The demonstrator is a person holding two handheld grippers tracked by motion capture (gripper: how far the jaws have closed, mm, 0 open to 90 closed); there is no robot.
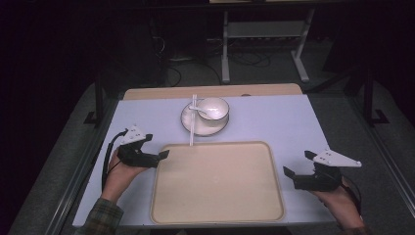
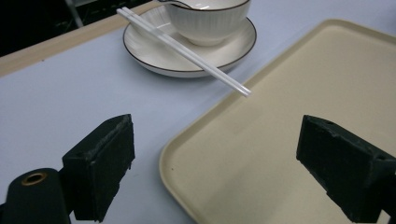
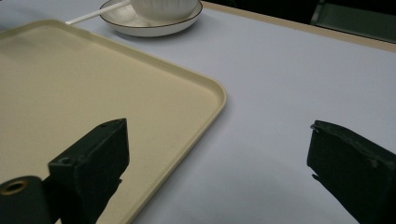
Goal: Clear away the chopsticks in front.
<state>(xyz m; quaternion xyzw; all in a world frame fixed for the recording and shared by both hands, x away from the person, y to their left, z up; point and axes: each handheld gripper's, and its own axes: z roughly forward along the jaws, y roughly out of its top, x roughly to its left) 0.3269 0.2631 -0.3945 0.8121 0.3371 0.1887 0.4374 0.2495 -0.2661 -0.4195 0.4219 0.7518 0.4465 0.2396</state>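
Note:
A beige tray [image 1: 218,182] lies empty on the pale table, near the front edge. Behind it a white bowl [image 1: 213,108] holding a white spoon [image 1: 199,111] stands on a white saucer [image 1: 188,120]. White chopsticks [image 1: 192,122] rest across the saucer's left side, their near tips over the tray's far rim. My left gripper [image 1: 155,146] sits open at the tray's left edge, holding nothing; its view shows the chopsticks [image 2: 187,49], saucer [image 2: 154,56] and tray [image 2: 280,121]. My right gripper [image 1: 297,164] is open and empty just right of the tray [image 3: 70,84].
The table top [image 1: 274,120] is bare to the right of the saucer and behind the tray. A wooden strip [image 1: 210,91] runs along its far edge. Beyond it stand a white frame [image 1: 264,34] and cables on a dark floor.

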